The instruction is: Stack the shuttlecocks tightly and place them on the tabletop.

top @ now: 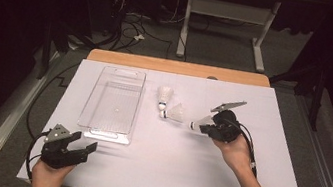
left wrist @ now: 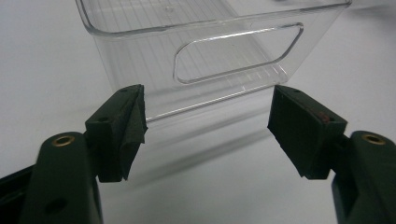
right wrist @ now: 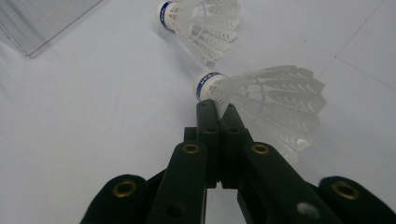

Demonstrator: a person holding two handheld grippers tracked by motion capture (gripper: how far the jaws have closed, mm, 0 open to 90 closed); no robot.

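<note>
My right gripper (top: 204, 126) (right wrist: 217, 108) is right of the table's middle, shut on a white shuttlecock (top: 198, 123) (right wrist: 273, 105). The pinch is at the skirt just behind its blue-banded cork. A second shuttlecock (top: 176, 112) (right wrist: 201, 23) lies on the table just beyond it. A third shuttlecock (top: 165, 95) rests a little farther back. The clear plastic tray (top: 94, 93) (left wrist: 140, 60) (right wrist: 32, 23) lies left of them, nothing in it. At the table's front left corner, my left gripper (top: 86, 143) (left wrist: 208, 126) is open and faces the tray's near end wall with its handle cut-out.
A white sheet (top: 162, 169) covers the table, and a wooden edge (top: 178, 67) shows at the back. Beyond it, on the floor, are cables (top: 131, 30) and a white table frame (top: 228, 12). A cable (top: 30, 150) trails from the left gripper.
</note>
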